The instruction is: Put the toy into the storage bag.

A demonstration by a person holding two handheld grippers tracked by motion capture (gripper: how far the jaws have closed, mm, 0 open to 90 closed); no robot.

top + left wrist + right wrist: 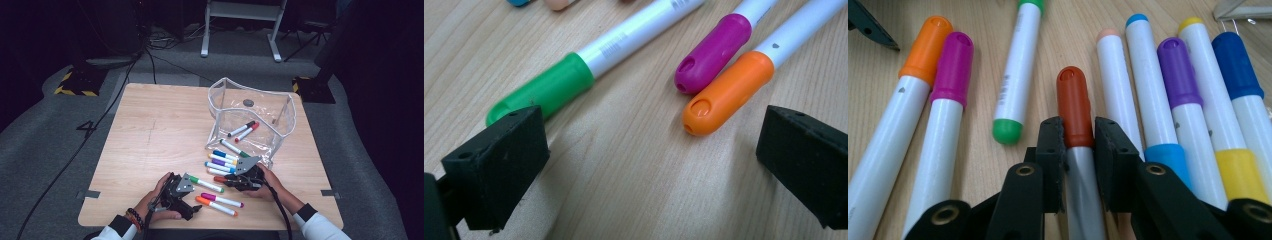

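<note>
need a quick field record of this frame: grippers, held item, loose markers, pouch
right gripper: jaws closed on the brown-capped marker, still lying on the table
left gripper: open, nothing between the jaws, resting by the green-capped marker
loose markers: orange, magenta, plus a row beside the held one
pouch: clear, open, markers inside
</note>
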